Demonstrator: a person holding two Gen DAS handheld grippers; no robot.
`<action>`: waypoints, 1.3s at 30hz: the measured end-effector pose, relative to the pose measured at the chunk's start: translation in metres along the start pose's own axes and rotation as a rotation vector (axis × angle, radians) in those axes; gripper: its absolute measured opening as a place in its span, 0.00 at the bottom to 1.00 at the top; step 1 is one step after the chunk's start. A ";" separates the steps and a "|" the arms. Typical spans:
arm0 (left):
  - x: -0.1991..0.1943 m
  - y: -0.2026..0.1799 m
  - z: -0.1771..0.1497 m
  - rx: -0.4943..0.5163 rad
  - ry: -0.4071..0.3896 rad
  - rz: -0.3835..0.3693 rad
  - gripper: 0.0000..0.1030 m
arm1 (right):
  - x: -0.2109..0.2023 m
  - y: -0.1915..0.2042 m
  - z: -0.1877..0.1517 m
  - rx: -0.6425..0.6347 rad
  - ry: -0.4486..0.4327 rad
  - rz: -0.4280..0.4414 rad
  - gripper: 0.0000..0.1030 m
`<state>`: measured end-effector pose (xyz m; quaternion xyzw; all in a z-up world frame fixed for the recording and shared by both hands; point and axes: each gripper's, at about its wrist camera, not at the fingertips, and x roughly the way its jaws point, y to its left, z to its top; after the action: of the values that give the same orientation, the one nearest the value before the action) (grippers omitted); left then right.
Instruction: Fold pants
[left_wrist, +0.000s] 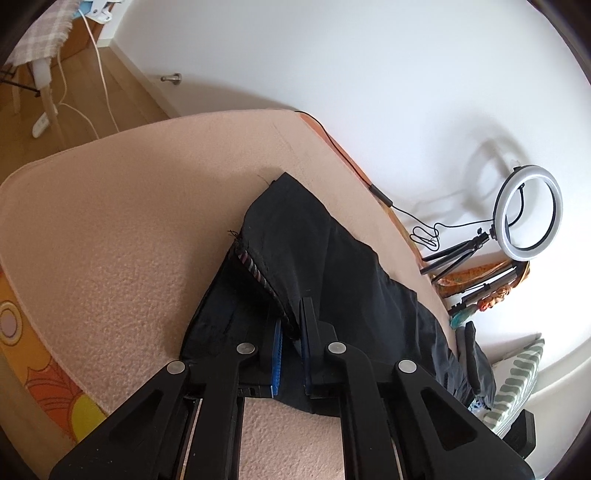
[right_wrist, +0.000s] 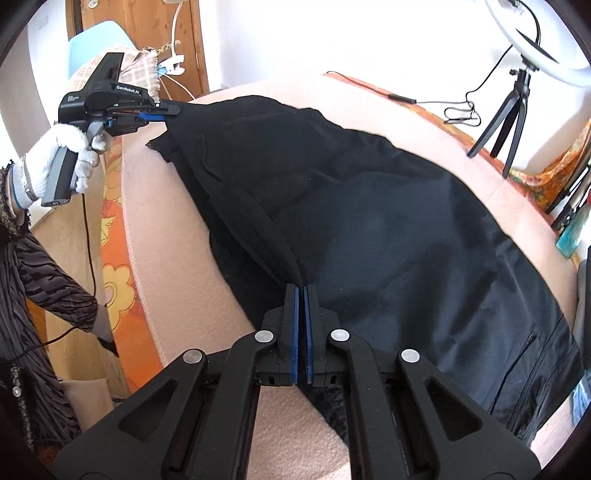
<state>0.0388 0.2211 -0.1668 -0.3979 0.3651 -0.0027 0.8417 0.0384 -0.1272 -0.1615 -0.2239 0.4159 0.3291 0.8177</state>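
A: From the left wrist view, where do we stand?

B: Our left tongs (left_wrist: 291, 325) are pinched on a raised edge of the black pants (left_wrist: 332, 258), where a striped inner seam shows. The pants lie on the pink blanket (left_wrist: 129, 221) over the bed and run away from us, toward the far right, where a ring light (left_wrist: 528, 212) stands on its tripod. The fold we hold is lifted off the blanket; the cloth beyond it lies flat.

A: And from the right wrist view?

B: Our right tongs (right_wrist: 300, 295) are closed, blue pads nearly touching, with a ridge of the pants (right_wrist: 369, 221) caught between them. From here we also see the left tongs (right_wrist: 162, 115), held by the gloved left hand (right_wrist: 62, 155), gripping the far left corner of the cloth. So the 2 tongs hold the same near-left edge, well apart from each other.

A: Which way does the long axis run?

B: We judge it runs from the left tongs' corner at far left to the pocket end at near right. The held edge is on the left side; the free bulk of the pants lies to the right of both tongs.

A: So the coming move?

B: Likely carrying that held edge rightward over the flat part, both tongs moving together. The right tongs are nearer the middle of the cloth.
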 end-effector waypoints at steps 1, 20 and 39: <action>0.000 0.003 -0.002 -0.003 0.006 0.005 0.07 | 0.000 -0.001 0.000 0.000 0.003 0.003 0.03; -0.017 0.024 -0.027 -0.186 0.069 -0.019 0.46 | 0.010 -0.004 -0.002 -0.021 0.077 0.005 0.05; 0.018 0.011 -0.019 -0.315 0.054 -0.104 0.48 | -0.015 -0.007 0.007 0.049 -0.015 -0.020 0.07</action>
<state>0.0370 0.2108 -0.1931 -0.5431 0.3625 0.0001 0.7574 0.0406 -0.1327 -0.1442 -0.2055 0.4156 0.3121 0.8292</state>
